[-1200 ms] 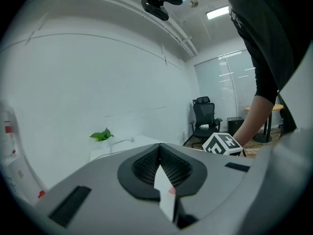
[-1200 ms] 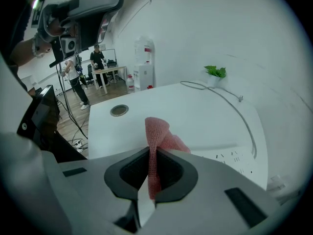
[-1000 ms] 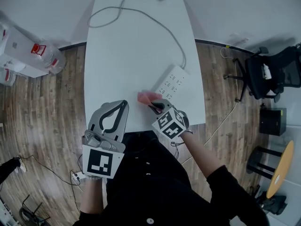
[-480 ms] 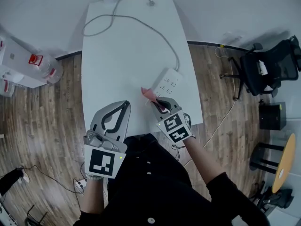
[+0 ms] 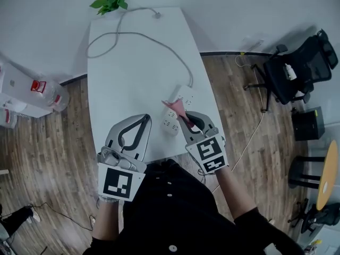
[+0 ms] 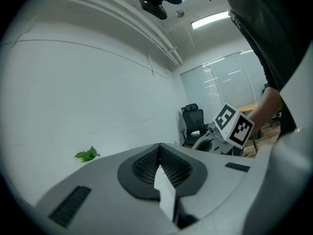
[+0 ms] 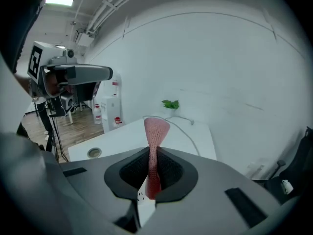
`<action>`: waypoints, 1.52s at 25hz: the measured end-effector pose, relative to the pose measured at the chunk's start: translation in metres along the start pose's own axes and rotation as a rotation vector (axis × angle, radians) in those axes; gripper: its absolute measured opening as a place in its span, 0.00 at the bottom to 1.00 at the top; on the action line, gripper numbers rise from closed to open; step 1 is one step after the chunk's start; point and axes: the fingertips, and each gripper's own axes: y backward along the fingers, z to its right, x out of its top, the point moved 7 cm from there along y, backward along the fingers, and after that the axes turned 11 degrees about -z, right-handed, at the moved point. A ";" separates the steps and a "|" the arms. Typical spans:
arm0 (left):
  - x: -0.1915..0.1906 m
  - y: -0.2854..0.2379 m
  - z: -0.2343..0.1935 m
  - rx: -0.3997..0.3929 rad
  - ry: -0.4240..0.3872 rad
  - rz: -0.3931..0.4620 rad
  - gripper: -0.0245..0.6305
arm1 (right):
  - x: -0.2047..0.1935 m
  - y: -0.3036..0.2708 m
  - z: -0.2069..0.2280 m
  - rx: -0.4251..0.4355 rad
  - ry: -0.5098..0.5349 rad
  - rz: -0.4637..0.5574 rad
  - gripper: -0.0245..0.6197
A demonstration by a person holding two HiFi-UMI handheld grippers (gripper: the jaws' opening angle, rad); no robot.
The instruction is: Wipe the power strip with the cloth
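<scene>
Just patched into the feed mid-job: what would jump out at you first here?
The pink mesh cloth pinched in the right gripper stands out, held over the white power strip near the white table's near right edge. The strip's grey cable loops away toward a green plant at the far end; the left gripper is shut and empty.

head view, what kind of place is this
Most likely an office or workroom: a black swivel office chair stands on the wood floor at the right, large water bottles sit at the left, and a long white table fills the middle.
</scene>
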 end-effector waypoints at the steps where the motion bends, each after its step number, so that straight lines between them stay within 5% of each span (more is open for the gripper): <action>1: 0.002 -0.001 0.001 -0.006 -0.007 0.005 0.06 | 0.002 0.006 0.002 -0.012 -0.006 0.015 0.12; 13: 0.009 -0.014 0.011 -0.051 -0.016 -0.011 0.06 | 0.014 0.064 0.018 -0.120 -0.043 0.111 0.12; 38: 0.014 -0.018 0.026 -0.062 -0.045 -0.011 0.06 | 0.011 0.073 0.016 -0.129 -0.034 0.129 0.12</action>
